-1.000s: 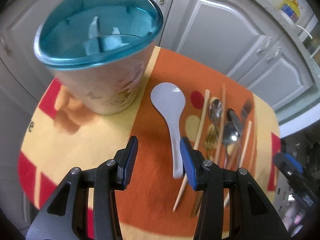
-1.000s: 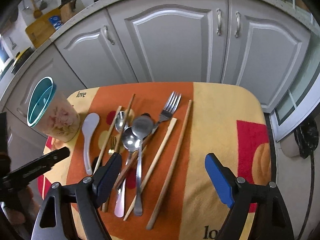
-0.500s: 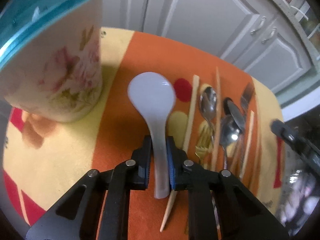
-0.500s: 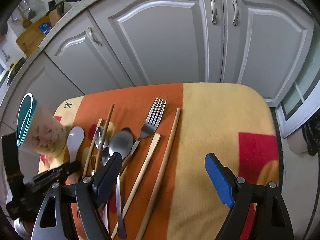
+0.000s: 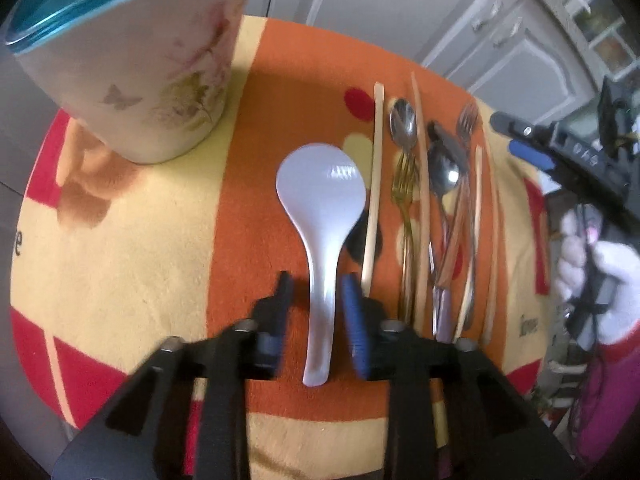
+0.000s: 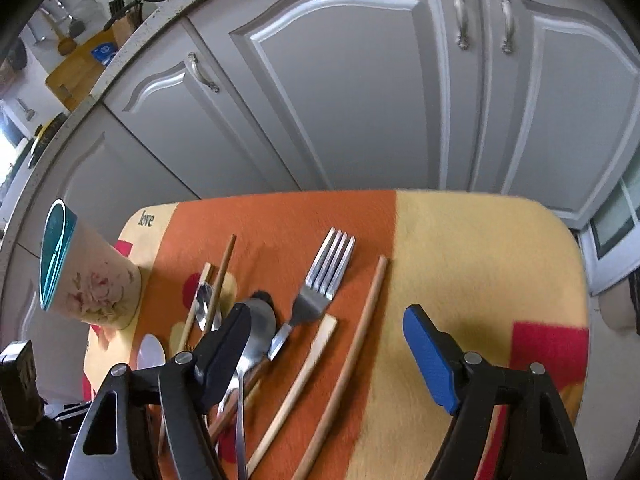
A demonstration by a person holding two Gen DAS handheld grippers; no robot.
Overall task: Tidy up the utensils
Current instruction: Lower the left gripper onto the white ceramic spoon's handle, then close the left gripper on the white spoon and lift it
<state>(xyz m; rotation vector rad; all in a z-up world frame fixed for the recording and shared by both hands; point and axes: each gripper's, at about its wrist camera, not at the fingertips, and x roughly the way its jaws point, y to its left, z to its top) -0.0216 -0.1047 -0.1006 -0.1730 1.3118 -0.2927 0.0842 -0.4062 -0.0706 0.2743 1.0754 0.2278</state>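
While the left gripper [image 5: 316, 308] straddles the handle of the white spoon [image 5: 322, 216], its fingers [image 5: 354, 320] stand apart with a visible gap on each side of the handle; nothing is grasped. The spoon lies flat on the orange and yellow cloth [image 5: 160, 240] covering the worktop, near the floral cup [image 5: 140, 68] with the teal lid, its bowl pointing towards the cup's side of the cloth. Beyond the spoon from the cup lie the remaining utensils in a loose group: chopsticks [image 5: 372, 184], metal spoons [image 5: 442, 172], a gold fork [image 5: 404, 200] and a steel fork [image 6: 324, 280].

The right gripper [image 6: 324, 348] hovers over this group, fingers spread wide and empty.

Judged step: pickup of the white spoon, not yet secured. The next move calls for clamping on the handle, lifting clear, then carrying to the cup, whose lid appears slotted, though this cannot be confirmed.

Legible writing: "love" printed on the cloth just beyond the cup. A second printed word at the opposite edge is too blurred to read.
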